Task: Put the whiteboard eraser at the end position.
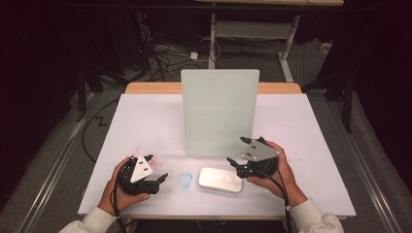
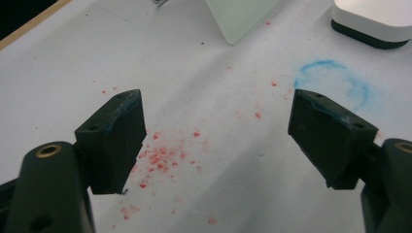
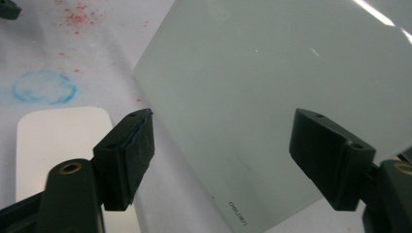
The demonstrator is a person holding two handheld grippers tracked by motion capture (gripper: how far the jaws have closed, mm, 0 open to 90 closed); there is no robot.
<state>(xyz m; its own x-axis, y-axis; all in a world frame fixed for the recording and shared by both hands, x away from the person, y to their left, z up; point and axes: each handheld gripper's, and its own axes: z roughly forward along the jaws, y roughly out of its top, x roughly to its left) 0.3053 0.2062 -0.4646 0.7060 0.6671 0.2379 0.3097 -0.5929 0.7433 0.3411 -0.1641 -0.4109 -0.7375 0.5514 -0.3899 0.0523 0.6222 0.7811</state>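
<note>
Right gripper (image 1: pixel 239 156) hangs with its jaws parted and nothing between them, just beside the right end of the white eraser block (image 1: pixel 220 179), which lies flat on the white table cover (image 1: pixel 145 121) in front of the upright frosted board (image 1: pixel 219 111). In the right gripper view the block sits low at the left, beneath and beyond the left jaw, while the board's pale face spans the gap between the jaws; the pads touch neither. Left gripper (image 1: pixel 158 167) rests on the table cover to the left of the block, also spread wide and empty, with the faint blue ring mark (image 1: pixel 185 180) lying between it and the block and a scatter of red crumbs (image 2: pixel 160 158) under its jaws. Judging from this, the block is set down and released, and the board looks wiped clean, so the step in hand seems to be the let-go after the block has been placed. Any next move would call for lifting the right gripper clear without nudging the block or tipping the board, which stands close behind it. No container is on the table; the block's dark underside (image 2: pixel 367 39) sits against the cover, and nothing lies on top of it.
</note>
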